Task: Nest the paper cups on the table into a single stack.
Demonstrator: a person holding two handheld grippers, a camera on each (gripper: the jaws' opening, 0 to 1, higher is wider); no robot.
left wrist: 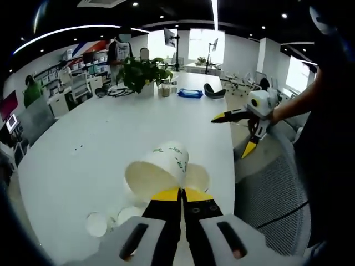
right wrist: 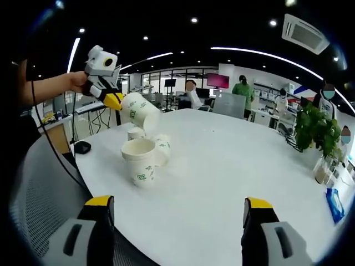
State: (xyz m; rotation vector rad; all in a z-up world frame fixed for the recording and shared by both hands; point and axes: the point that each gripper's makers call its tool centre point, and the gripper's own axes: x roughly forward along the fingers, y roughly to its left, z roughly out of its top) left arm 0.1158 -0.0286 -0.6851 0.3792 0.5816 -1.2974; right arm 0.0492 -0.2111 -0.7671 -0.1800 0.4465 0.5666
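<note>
**Stacking barely begun: 1 cup in the air, the rest loose on the table**

We have the left yellow-tipped black gripper (left wrist: 181, 195) clamped on the rim of a white paper cup with green print (left wrist: 158, 172), lifted clear of the large white round table (left wrist: 111, 144) and tilted so its open mouth faces down and sideways. In the right gripper view that same gripper (right wrist: 113, 101) holds the lifted cup (right wrist: 138, 111) just above the cluster of cups on the near part of the table.

Below it stands an upright white paper cup with a green logo (right wrist: 140, 162), mouth open; it may already be 2 cups nested, though the rim lines are too fine for us to be sure. Touching it lies another cup on its side (right wrist: 162, 148), and a further small cup (right wrist: 135, 133) sits just behind. So at least 3 cups remain to be gathered.

Our right gripper (right wrist: 177, 208) hangs over the table edge with its jaws wide apart, holding nothing; it also appears in the left gripper view (left wrist: 244, 130).

The cups are thin, matte, tapered paper with rolled rims, light and easily crushed. The tabletop is smooth and faintly glossy.
</note>
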